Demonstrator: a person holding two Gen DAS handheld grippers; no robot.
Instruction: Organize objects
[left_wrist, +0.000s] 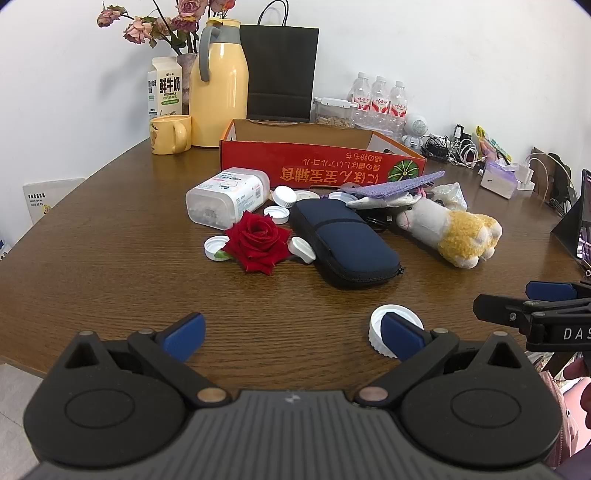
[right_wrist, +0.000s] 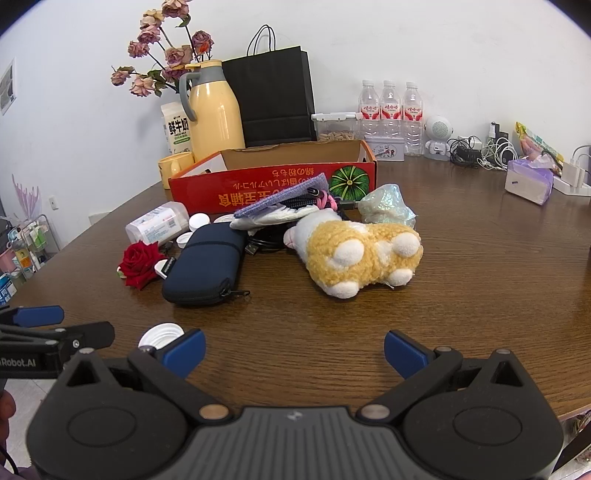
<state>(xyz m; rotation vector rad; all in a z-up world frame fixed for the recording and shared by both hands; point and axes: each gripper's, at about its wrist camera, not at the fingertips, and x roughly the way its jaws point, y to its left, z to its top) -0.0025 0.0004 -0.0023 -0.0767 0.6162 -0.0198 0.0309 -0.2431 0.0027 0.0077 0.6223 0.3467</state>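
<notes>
A pile lies on the brown table in front of a red cardboard box (left_wrist: 321, 166) (right_wrist: 273, 188): a red rose (left_wrist: 258, 242) (right_wrist: 142, 264), a navy zip case (left_wrist: 343, 240) (right_wrist: 203, 267), a yellow and white plush toy (left_wrist: 450, 229) (right_wrist: 362, 254), a clear plastic jar (left_wrist: 227, 194) (right_wrist: 157, 223), a purple cloth (left_wrist: 395, 186) (right_wrist: 280, 199) and several white caps. My left gripper (left_wrist: 293, 336) hovers open near the front edge, with nothing between its fingers; one white cap (left_wrist: 391, 332) (right_wrist: 160, 336) lies behind its right finger. My right gripper (right_wrist: 293, 352) is open and empty too.
At the back stand a yellow jug (left_wrist: 219, 85), a milk carton (left_wrist: 166, 88), a yellow mug (left_wrist: 171, 133), a black paper bag (left_wrist: 280, 70), three water bottles (right_wrist: 389, 110), a small robot toy (right_wrist: 437, 138), cables and a tissue pack (right_wrist: 530, 181). The table edge curves away at the left.
</notes>
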